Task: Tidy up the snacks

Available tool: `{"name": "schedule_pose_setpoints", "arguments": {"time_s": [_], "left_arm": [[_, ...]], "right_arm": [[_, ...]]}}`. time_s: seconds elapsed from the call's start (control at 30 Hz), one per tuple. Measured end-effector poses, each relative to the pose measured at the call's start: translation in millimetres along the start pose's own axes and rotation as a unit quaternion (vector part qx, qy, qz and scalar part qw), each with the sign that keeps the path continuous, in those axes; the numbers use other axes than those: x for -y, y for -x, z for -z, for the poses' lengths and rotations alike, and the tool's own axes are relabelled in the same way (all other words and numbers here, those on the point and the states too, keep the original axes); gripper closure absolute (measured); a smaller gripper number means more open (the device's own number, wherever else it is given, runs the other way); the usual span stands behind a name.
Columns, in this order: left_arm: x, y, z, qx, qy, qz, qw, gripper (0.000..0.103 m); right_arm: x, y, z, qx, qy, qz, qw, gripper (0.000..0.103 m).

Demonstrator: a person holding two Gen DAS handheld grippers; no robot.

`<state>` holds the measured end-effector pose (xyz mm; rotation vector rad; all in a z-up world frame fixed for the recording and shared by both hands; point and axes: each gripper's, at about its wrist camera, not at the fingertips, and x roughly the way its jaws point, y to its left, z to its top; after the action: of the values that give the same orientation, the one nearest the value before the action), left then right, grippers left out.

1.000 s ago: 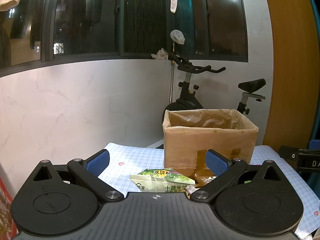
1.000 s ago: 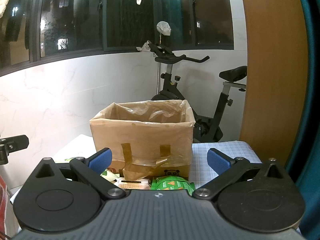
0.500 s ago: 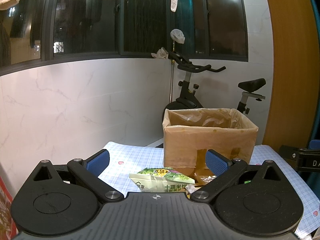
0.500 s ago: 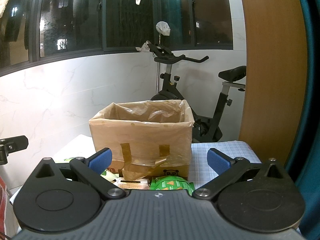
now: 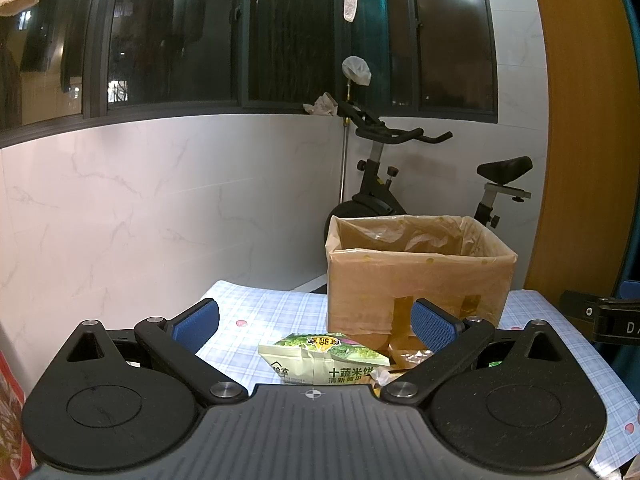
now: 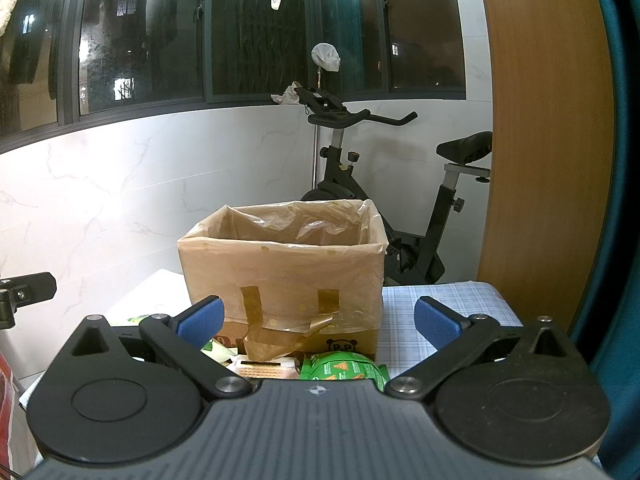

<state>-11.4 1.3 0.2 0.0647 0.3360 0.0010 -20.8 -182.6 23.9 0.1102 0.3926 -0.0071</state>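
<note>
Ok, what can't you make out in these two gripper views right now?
- Left wrist: the pale green snack packet's lower part, hidden by the gripper body.
- Right wrist: the bright green snack bag, likewise cut off below.
- Both views: the floor of the plastic-lined cardboard box, hidden by its front wall.

Your left gripper (image 5: 315, 316) has a ribbed dark grey body with a small white crosshair mark at its front edge. Two matte black rounded housings flank it, each with a shallow circular recess. Black link arms with silver pivot screws carry textured blue finger pads (image 5: 196, 322). Your right gripper (image 6: 318, 316) has the same build and blue pads (image 6: 436, 320).
</note>
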Motion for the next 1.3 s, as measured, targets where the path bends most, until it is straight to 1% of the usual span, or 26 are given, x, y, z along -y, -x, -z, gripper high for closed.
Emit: {"name": "schedule_pose_setpoints", "arguments": {"time_s": [0.43, 0.77, 0.87, 1.0, 1.2, 1.3], "left_arm": [[-0.2, 0.5, -0.5, -0.001, 0.001, 0.001, 1.0, 0.0], [-4.7, -3.3, -3.8, -0.008, 0.014, -0.003, 0.9999, 0.0], [-8.0, -10.9, -6.0, -0.012, 0.014, -0.013, 0.9997, 0.0], [-14.2, -29.0, -13.4, -0.01, 0.001, -0.046, 0.9989, 0.0], [-35.4, -59.8, -24.8, -0.003, -0.019, -0.083, 0.9964, 0.0], [-46.5, -78.3, -25.8, -0.008, -0.022, -0.084, 0.9962, 0.0]], "right_arm": [[2.7, 2.4, -2.5, 0.002, -0.003, 0.002, 1.0, 0.0], [2.6, 1.1, -3.0, 0.002, -0.003, 0.001, 1.0, 0.0], [2.4, 0.0, -2.8, 0.003, 0.002, 0.0, 1.0, 0.0], [6.4, -7.4, -5.6, 0.01, 0.001, -0.004, 1.0, 0.0], [27.6, -35.6, -16.3, 0.022, -0.014, 0.004, 1.0, 0.0], [35.3, -50.7, -15.8, 0.035, -0.004, 0.011, 0.999, 0.0]]}}
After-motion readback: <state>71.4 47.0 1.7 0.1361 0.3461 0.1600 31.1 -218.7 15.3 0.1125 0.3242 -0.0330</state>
